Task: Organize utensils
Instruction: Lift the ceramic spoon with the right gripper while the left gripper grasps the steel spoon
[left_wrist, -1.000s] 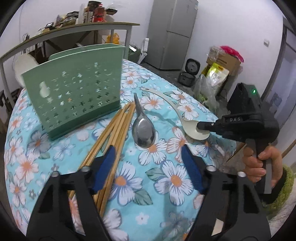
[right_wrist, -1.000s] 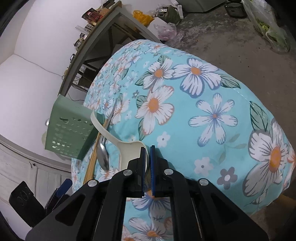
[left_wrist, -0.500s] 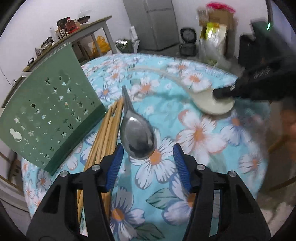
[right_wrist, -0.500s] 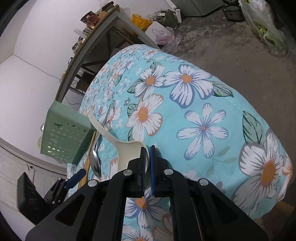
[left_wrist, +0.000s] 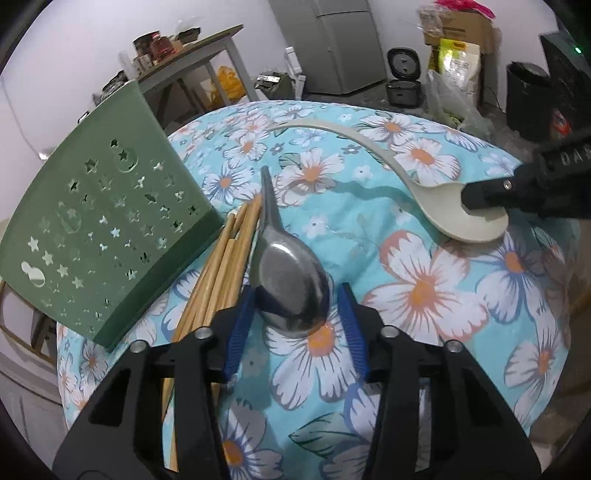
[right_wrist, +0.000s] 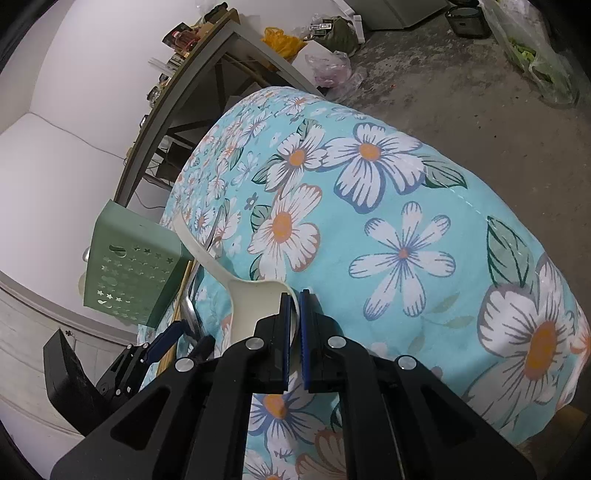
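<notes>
Jaws of the left gripper (left_wrist: 295, 314), angled down, are closing around the metal spoon's (left_wrist: 290, 291) bowl; chopsticks (left_wrist: 221, 269) crowd its left finger. Right gripper (right_wrist: 293, 325) pinches the cream ladle (right_wrist: 255, 299).

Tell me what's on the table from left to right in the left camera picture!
Green holder → chopsticks → metal spoon → white spoon.
</notes>
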